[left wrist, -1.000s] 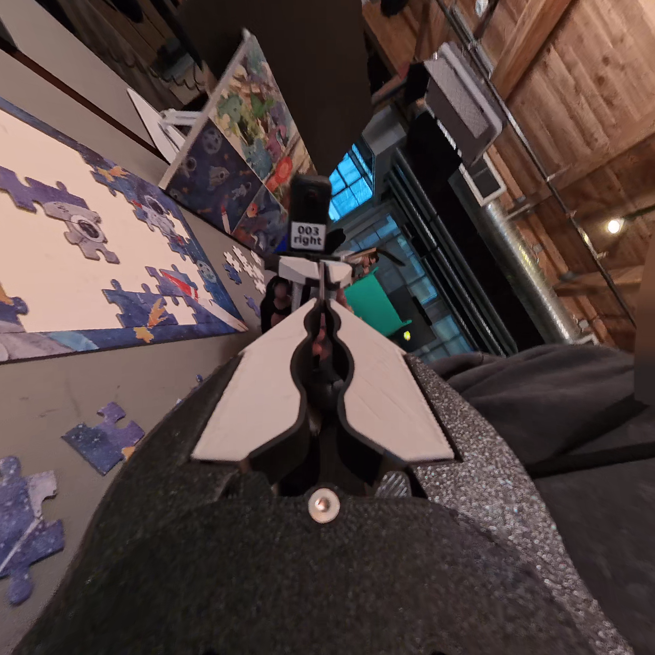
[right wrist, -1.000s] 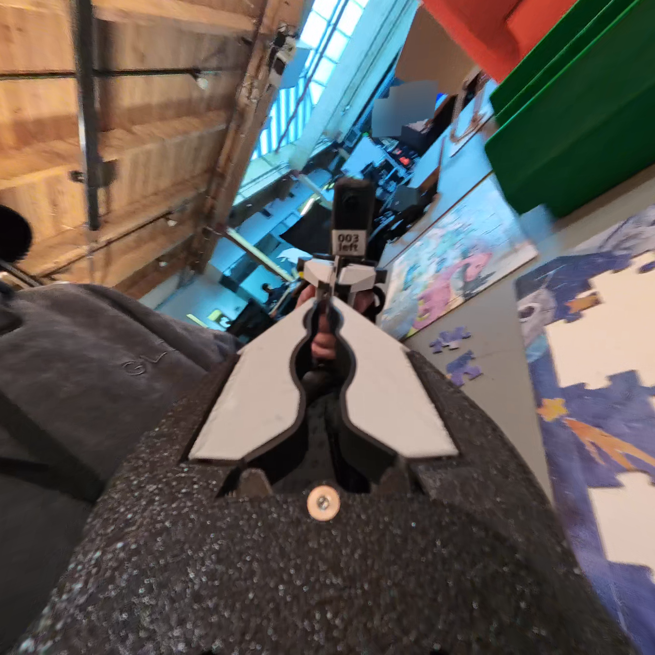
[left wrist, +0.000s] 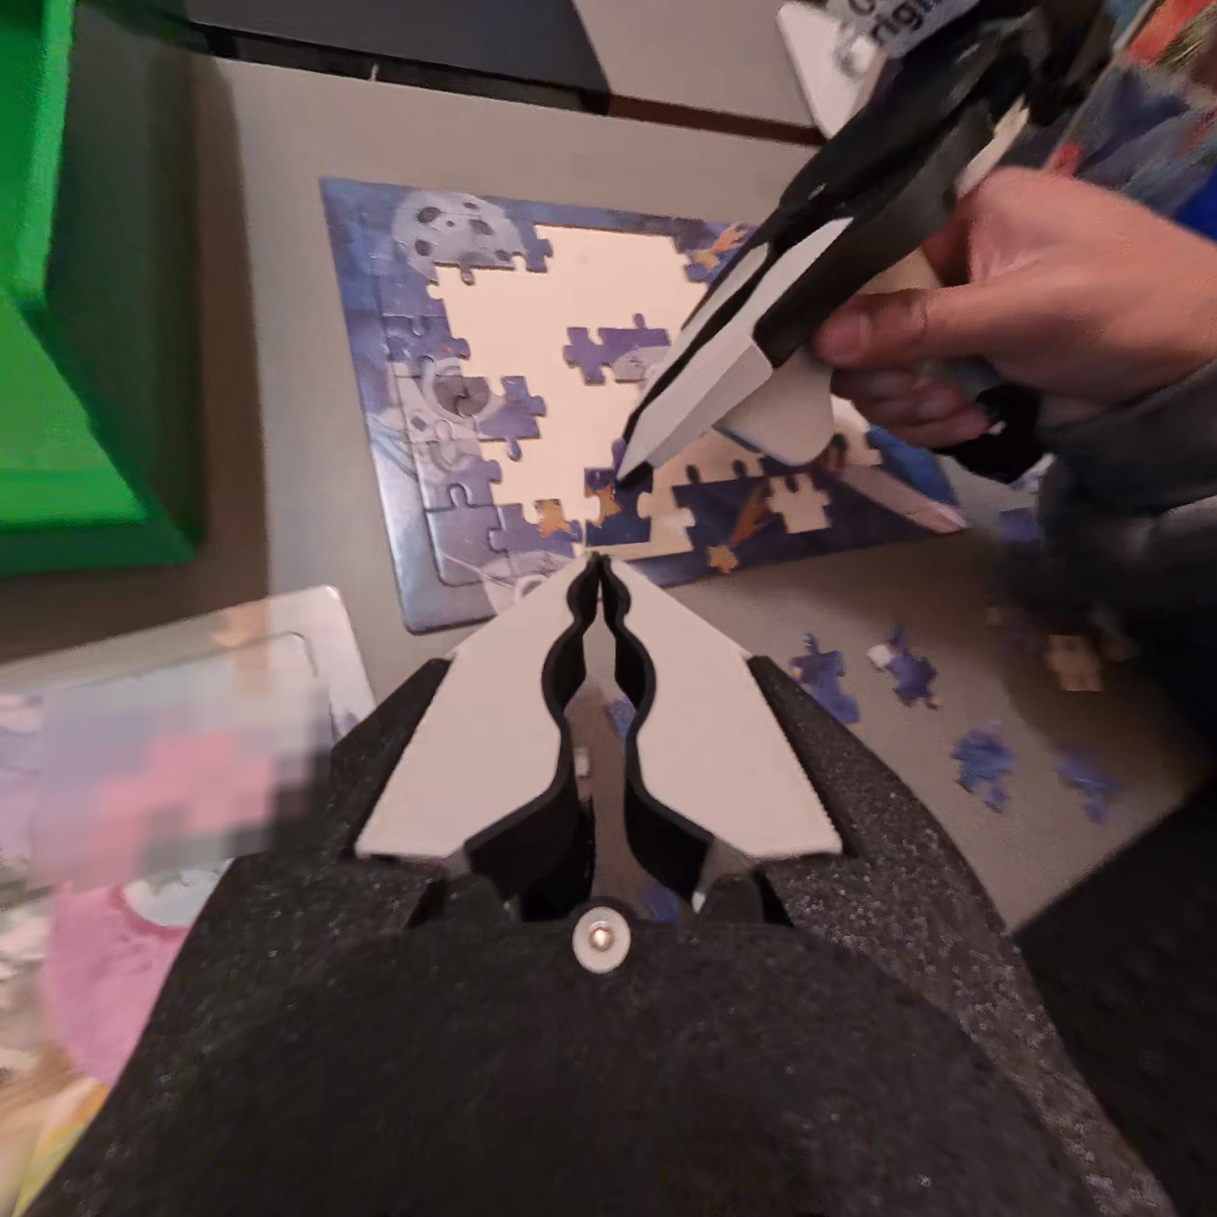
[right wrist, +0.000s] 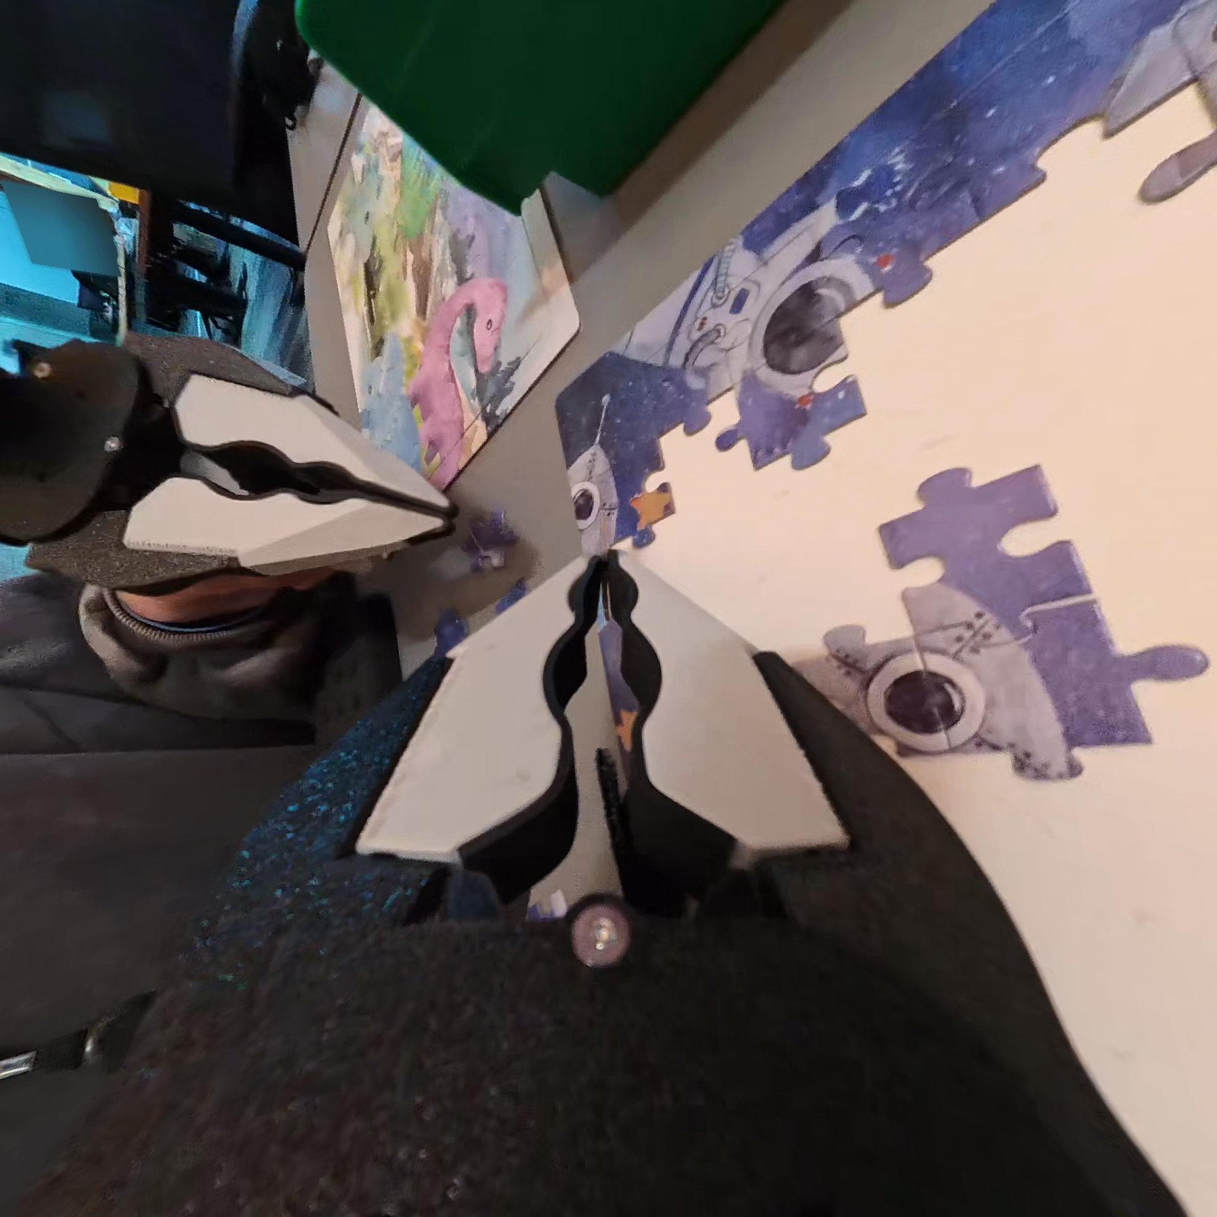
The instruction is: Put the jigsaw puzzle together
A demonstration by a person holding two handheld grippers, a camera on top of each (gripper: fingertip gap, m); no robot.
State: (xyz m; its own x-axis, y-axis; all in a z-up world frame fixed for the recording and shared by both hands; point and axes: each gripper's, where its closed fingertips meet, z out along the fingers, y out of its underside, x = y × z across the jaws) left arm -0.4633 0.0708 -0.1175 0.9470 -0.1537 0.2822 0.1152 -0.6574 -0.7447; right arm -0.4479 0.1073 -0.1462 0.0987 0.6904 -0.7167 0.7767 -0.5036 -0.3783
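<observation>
2 grippers show in the left wrist view. The left gripper [left wrist: 598, 560] is near the bottom edge of the space puzzle board [left wrist: 421, 527], with its white fingers [left wrist: 487, 731] pressed together at the tips and nothing between them. The right gripper [left wrist: 622, 475] comes down from the upper right, held by a hand [left wrist: 1027, 316]. Its tips are closed too and point at a blue piece with an orange star [left wrist: 609, 504] in the bottom row of the puzzle. The middle of the board is bare and cream. Loose blue pieces [left wrist: 981, 757] lie on the grey table [left wrist: 856, 593] to the right. A green box [left wrist: 85, 329] is on the left.

In the right wrist view, the right gripper [right wrist: 602, 560] has its tips together over the edge of the board [right wrist: 988, 461]. I cannot tell if the tips touch a piece. A joined clump with an astronaut [right wrist: 974, 658] lies alone on the cream part. The left gripper [right wrist: 448, 517] is at the left, closed. A dinosaur puzzle [right wrist: 448, 316] lies just beside the green box [right wrist: 527, 79].
</observation>
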